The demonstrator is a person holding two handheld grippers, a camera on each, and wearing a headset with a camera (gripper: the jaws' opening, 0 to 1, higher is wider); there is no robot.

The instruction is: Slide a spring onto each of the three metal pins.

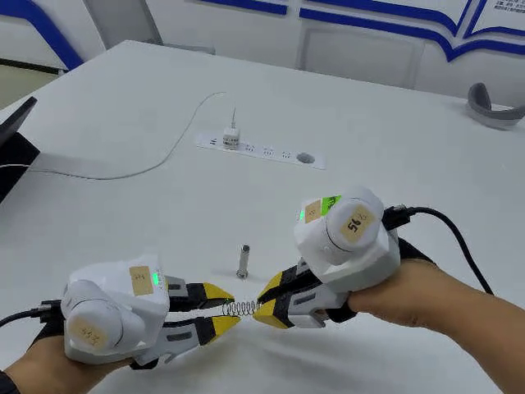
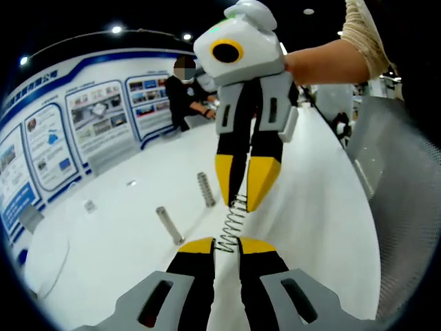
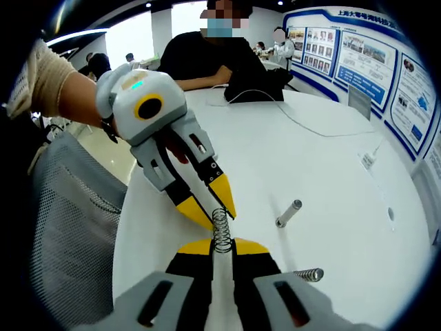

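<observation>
A small coil spring (image 1: 240, 309) is stretched between my two grippers near the table's front edge. My left gripper (image 1: 223, 309) is shut on its left end, and my right gripper (image 1: 264, 304) is shut on its right end. In the left gripper view the spring (image 2: 233, 222) runs from my own jaws up to the right gripper (image 2: 242, 201). In the right gripper view the spring (image 3: 221, 232) runs up to the left gripper (image 3: 218, 205). A bare metal pin (image 1: 244, 261) stands upright just behind the spring. A bare pin (image 2: 169, 225) and a pin wearing a spring (image 2: 207, 189) show beyond the jaws.
A white power strip (image 1: 271, 153) with a plugged charger (image 1: 232, 137) and a thin cable (image 1: 156, 164) lies mid-table. A grey strap (image 1: 495, 109) rests at the far right, a dark object (image 1: 15, 141) at the left edge. People sit across the table (image 3: 227, 55).
</observation>
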